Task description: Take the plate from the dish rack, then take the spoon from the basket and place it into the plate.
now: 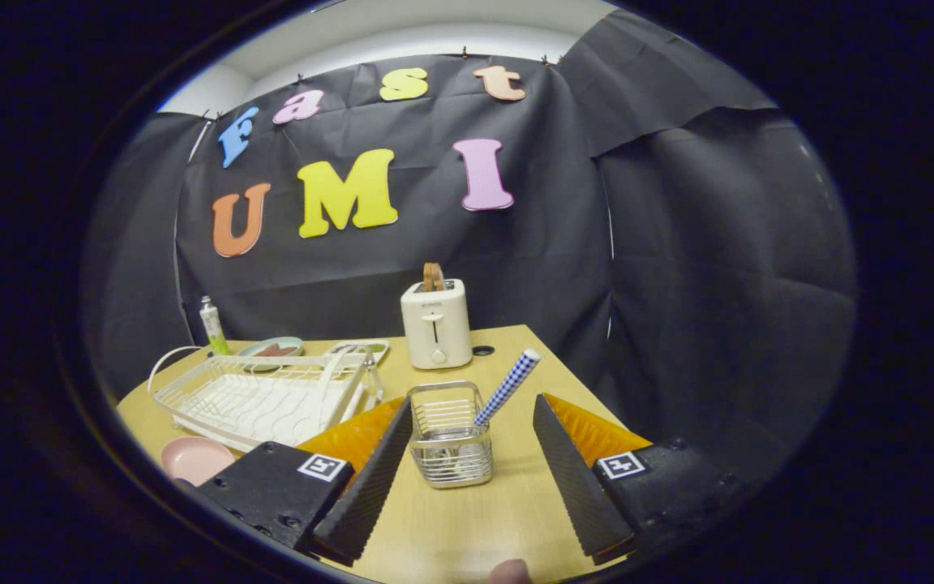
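The spoon stands in the basket, handle tilted up and right; the gripper jaws gape apart around the basket.

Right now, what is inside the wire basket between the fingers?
The basket holds a spoon; its checked handle leans out toward the toaster. The bowl end is blurred behind the wires. The open gripper flanks it.

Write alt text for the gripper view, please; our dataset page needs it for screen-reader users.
The open tool points at a wire basket between its fingers, holding a checked-handled spoon. To the left sit a pink plate and a white dish rack; a toaster stands beyond on the wooden table.
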Motion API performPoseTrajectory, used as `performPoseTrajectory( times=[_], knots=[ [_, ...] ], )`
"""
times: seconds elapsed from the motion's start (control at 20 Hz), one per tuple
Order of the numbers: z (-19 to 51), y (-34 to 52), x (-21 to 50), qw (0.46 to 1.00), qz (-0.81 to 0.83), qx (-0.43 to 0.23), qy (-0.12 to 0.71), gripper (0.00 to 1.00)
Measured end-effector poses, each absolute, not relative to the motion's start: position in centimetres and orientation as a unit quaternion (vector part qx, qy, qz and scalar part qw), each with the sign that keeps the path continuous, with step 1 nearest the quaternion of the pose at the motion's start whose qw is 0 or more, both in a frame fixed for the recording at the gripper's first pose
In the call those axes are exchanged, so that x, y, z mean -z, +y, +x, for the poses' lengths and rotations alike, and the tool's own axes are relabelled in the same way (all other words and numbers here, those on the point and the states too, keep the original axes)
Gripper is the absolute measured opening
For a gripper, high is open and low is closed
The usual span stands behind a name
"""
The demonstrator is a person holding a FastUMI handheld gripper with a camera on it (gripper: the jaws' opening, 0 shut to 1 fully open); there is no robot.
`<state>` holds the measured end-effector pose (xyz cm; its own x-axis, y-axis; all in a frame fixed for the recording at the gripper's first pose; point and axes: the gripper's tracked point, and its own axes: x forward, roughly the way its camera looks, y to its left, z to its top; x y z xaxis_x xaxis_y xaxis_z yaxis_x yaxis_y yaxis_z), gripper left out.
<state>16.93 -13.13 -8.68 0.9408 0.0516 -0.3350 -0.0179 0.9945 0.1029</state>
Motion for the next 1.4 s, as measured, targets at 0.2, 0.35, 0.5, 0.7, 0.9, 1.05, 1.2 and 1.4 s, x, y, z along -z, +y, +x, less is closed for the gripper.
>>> performPoseTrajectory(
  times=[0.2,0.35,0.5,0.7,0.9,1.05,1.2,1.4],
  knots=[
    [20.1,-14.0,9.5,0.979,0.074,-0.024,0.187,0.85],
    [21.9,-14.3,10.2,0.975,0.097,-0.028,0.200,0.71],
    [22.4,-14.0,10.1,0.971,0.121,-0.036,0.204,0.52],
    [21.5,-12.2,8.6,0.972,0.119,-0.052,0.195,0.25],
    [20.7,-11.6,6.7,0.978,0.099,-0.041,0.177,0.12],
    [20.8,-12.1,4.8,0.984,0.092,-0.012,0.153,0.08],
    [19.8,-12.9,1.0,0.988,0.106,0.019,0.110,0.08],
    [17.1,-11.3,-3.1,0.990,0.120,0.026,0.065,0.08]
  ],
)
